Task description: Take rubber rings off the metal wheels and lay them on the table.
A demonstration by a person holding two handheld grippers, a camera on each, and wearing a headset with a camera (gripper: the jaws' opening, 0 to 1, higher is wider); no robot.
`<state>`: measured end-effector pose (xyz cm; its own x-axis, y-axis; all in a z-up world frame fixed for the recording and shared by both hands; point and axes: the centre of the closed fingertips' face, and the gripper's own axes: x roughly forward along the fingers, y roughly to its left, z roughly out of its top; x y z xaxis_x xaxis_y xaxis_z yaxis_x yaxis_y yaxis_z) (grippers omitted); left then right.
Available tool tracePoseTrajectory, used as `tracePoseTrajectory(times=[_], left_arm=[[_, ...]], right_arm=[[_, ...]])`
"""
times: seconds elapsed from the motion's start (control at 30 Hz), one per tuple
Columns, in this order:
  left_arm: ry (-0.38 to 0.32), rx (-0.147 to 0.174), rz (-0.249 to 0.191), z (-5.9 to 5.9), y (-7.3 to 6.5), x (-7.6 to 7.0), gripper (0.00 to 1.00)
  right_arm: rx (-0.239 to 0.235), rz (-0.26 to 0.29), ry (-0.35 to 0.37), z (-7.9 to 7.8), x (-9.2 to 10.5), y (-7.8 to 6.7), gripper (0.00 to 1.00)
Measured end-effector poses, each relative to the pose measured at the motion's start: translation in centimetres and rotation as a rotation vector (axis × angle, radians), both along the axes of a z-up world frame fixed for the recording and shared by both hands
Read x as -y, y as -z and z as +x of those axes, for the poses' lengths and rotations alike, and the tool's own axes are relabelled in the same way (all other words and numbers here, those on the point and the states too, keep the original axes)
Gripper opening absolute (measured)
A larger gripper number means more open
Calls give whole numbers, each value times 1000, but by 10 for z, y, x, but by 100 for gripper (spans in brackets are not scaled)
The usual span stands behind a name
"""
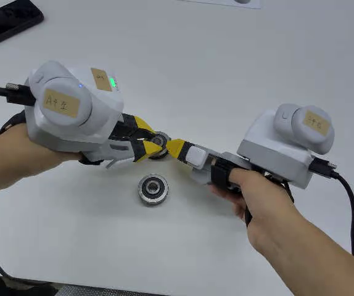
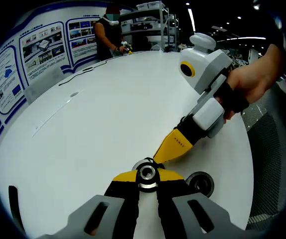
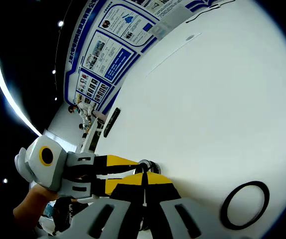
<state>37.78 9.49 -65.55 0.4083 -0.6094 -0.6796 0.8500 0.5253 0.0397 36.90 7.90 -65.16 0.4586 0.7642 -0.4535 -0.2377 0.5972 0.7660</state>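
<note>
Head view, white table [image 1: 238,68].
- Left gripper [image 1: 147,139] is coming in from 9 o'clock, carried in the left hand [image 1: 13,157]. Its yellow-tipped jaws are closing tight on a metal wheel [image 1: 159,142] near the middle of the frame.
- Right gripper [image 1: 176,147] is reaching in from 3 o'clock, held by the right hand [image 1: 260,197]. Its yellow tip is touching the same wheel on the 3 o'clock side.
- A second wheel [image 1: 153,189] with a dark outer band is lying flat on the table at 6 o'clock from the held wheel, apart from both grippers.
- A dark phone [image 1: 4,21] is lying at 10 o'clock, well apart.

Left gripper view:
- The held wheel is sitting face-on between the jaw tips, with the right gripper's tip meeting its rim at 1 o'clock.
- The second wheel is lying at 4 o'clock.

Right gripper view:
- Its own jaws are pressing together with only a thin seam between them, at the wheel's edge. I cannot tell whether any rubber is pinched there.
- A loose rubber ring [image 3: 245,204] is lying flat on the table at 4 o'clock from the tips.
</note>
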Motion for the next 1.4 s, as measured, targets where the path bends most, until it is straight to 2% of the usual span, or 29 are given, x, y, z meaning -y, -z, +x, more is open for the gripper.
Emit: tracePoseTrajectory(times=[0.53, 0.63, 0.77, 0.87, 1.4], left_arm=[[0, 1, 6, 0, -2, 2, 12], [-1, 1, 4, -1, -3, 2, 12], [0, 1, 5, -1, -3, 3, 12], [0, 1, 4, -1, -3, 3, 12], [3, 0, 8, 0, -2, 3, 12]], right_arm=[[45, -40, -35, 0, -2, -3, 1], [80, -71, -59, 0, -3, -4, 1], [85, -77, -68, 2, -2, -2, 1], [110, -90, -84, 3, -2, -2, 1], [165, -115, -135, 5, -6, -1, 1]])
